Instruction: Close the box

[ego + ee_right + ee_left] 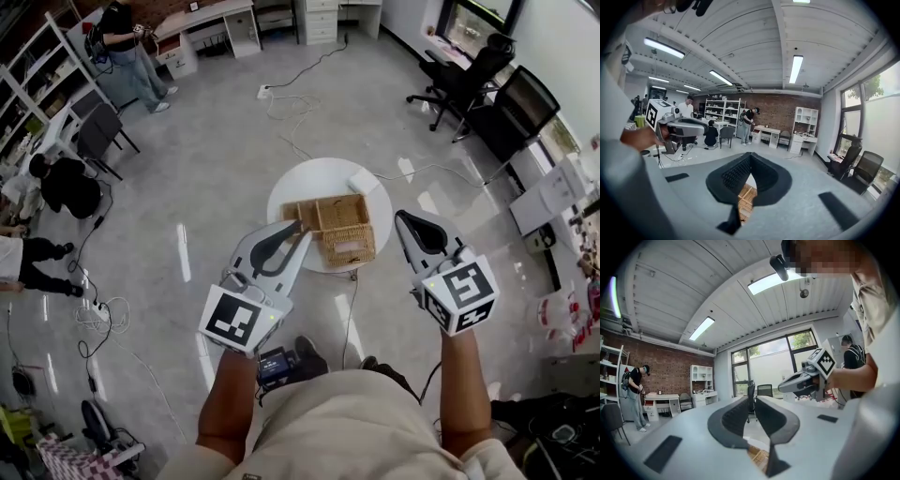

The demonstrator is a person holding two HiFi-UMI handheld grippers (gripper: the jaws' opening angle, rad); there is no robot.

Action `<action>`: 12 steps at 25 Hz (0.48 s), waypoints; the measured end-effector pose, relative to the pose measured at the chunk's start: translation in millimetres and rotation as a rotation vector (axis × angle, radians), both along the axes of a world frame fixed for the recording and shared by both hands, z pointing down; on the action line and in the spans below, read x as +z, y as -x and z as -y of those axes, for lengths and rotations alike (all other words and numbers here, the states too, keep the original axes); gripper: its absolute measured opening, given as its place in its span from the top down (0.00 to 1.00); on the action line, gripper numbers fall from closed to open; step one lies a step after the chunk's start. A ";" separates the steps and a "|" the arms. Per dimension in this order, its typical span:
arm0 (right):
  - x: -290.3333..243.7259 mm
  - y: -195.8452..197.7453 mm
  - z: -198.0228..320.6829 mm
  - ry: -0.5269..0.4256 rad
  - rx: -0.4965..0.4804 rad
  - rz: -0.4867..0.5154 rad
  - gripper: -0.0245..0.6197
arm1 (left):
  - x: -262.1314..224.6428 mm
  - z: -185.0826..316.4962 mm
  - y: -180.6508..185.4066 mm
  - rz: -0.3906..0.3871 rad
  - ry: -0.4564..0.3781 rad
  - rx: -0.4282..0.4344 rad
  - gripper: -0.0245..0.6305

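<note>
A wicker box (336, 225) stands on a small round white table (300, 187), its lid flaps folded outward and its inside showing. I hold both grippers high above the floor, short of the table. My left gripper (298, 229) points at the box's left flap. Its jaws are drawn together with only a thin slit at the tips and hold nothing. My right gripper (403, 217) hangs to the right of the box, jaws meeting at the tips and empty. A sliver of wicker (759, 458) shows below the left jaws, and more wicker (744, 199) shows below the right jaws.
A small white block (363, 181) lies on the table's far right. Cables (291, 103) trail over the grey floor. Black office chairs (469, 75) stand at the upper right. People (66, 183) are near desks and shelves at the left.
</note>
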State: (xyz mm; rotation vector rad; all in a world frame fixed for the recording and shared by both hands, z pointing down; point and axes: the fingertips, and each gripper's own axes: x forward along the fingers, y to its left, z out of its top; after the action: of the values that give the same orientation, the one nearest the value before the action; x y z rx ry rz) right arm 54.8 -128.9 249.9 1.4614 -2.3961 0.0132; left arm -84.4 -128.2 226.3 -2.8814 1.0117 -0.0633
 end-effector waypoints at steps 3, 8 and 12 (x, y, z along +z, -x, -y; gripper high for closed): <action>6.9 6.2 12.3 0.005 0.021 0.000 0.97 | 10.9 16.8 11.9 0.002 0.009 0.014 0.89; 24.6 8.8 30.1 0.026 0.027 0.004 0.97 | 27.4 37.4 22.1 0.006 0.042 0.006 0.89; 40.2 5.2 41.9 0.038 0.006 0.006 0.97 | 43.3 48.3 20.4 0.019 0.058 -0.010 0.89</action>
State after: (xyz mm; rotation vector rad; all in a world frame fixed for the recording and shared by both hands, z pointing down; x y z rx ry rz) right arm 49.6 -170.8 290.1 1.4529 -2.3826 0.0645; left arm -104.8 -176.6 269.6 -2.9217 1.0380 -0.1218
